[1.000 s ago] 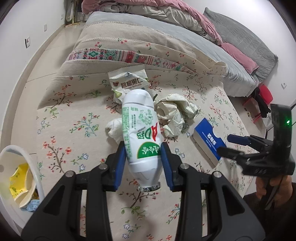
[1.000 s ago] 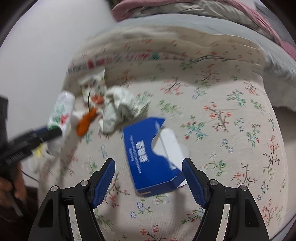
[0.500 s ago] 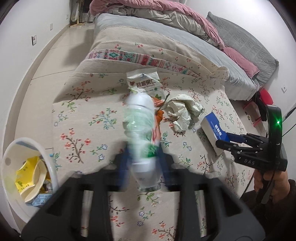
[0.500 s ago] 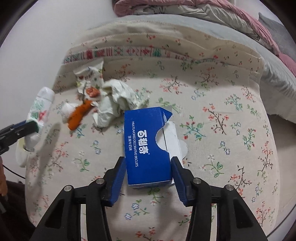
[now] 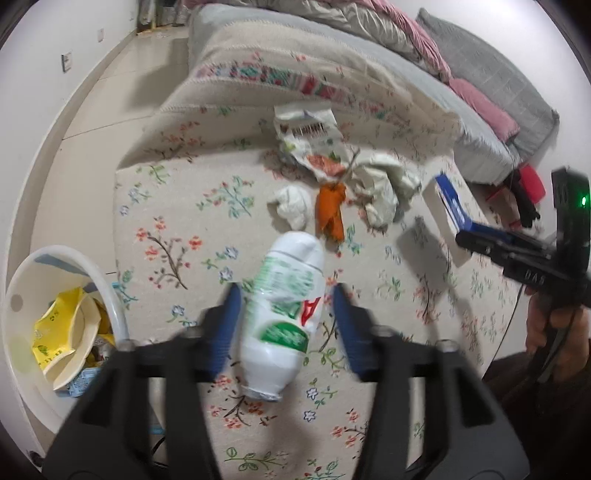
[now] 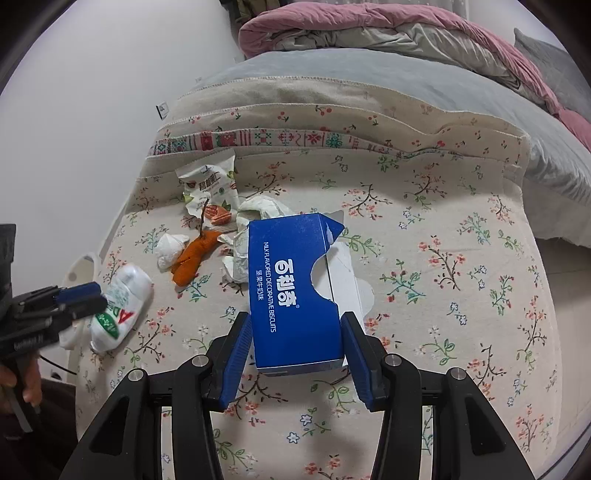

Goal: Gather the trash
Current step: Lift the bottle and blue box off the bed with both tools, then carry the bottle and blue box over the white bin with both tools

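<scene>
Between the blue pads of the left tool (image 5: 284,325) sits a white plastic bottle (image 5: 282,317) with green print, its neck pointing toward the camera. The jaws have just been opening; the right pad stands clear of the bottle with a small gap, and at the left pad I cannot tell if there is contact, because the picture is blurred. The bottle is above the floral cloth (image 5: 177,229), near a white bin (image 5: 22,280) at the left that has yellow wrappers inside.

The right tool (image 6: 297,347) grips a blue biscuit box (image 6: 291,291) at its near end; both pads press on the sides, and the torn open flap points away from the camera. The box is over the same floral cloth.

Further on the cloth lie a snack wrapper (image 6: 210,184), a crumpled white paper (image 6: 258,210), a small white tissue ball (image 6: 170,249) and an orange peel (image 6: 192,258), close together. Behind them is a bed with a pink blanket (image 6: 369,26).
</scene>
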The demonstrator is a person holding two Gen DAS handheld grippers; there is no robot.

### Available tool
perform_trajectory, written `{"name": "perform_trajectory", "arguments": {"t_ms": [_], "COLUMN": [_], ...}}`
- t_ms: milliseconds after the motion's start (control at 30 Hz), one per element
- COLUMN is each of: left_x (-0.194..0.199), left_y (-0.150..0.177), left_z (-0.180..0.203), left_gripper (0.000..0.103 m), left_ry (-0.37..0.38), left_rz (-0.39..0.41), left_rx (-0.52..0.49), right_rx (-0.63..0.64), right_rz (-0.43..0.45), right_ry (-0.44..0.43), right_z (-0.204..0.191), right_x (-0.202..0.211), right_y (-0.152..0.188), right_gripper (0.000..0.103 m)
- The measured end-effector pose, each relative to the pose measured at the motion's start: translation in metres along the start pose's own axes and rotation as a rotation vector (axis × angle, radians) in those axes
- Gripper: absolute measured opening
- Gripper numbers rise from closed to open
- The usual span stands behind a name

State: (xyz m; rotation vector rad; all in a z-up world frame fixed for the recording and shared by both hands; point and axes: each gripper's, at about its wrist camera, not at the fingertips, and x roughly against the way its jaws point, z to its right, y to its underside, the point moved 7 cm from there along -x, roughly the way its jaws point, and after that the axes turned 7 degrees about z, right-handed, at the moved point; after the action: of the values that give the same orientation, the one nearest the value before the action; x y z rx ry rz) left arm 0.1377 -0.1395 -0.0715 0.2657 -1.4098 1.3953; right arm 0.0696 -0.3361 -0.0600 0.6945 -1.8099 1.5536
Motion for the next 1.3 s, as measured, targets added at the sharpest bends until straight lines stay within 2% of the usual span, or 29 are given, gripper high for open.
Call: {"name": "perform_trajectory", "arguments": {"t_ms": [367,800,1300], "left_x": [-0.026,0.001,0.042], "left_y": [0.018,0.013,0.023], "left_z": [-0.004,-0.014,-0.081], "left_gripper": [0.054,0.052,0.052], "left_ry": [-0.064,-0.079,-0.151], "left_rz": [-0.106,-0.038,0.039], "left_rx": [-0.034,-0.036,0.095], "right_rx": [0.014,0.049,0.143], "right_rz": [-0.005,0.023,-0.003], "right_ry": [-0.006,-0.047,-0.126], "right_z": [-0.006,-0.035,-0.107], "right_x": [0.002,0.009,-0.012], "right_y": [0.003,-0.010,-0.013], "right_gripper": [0.050,0.050,0.050]}}
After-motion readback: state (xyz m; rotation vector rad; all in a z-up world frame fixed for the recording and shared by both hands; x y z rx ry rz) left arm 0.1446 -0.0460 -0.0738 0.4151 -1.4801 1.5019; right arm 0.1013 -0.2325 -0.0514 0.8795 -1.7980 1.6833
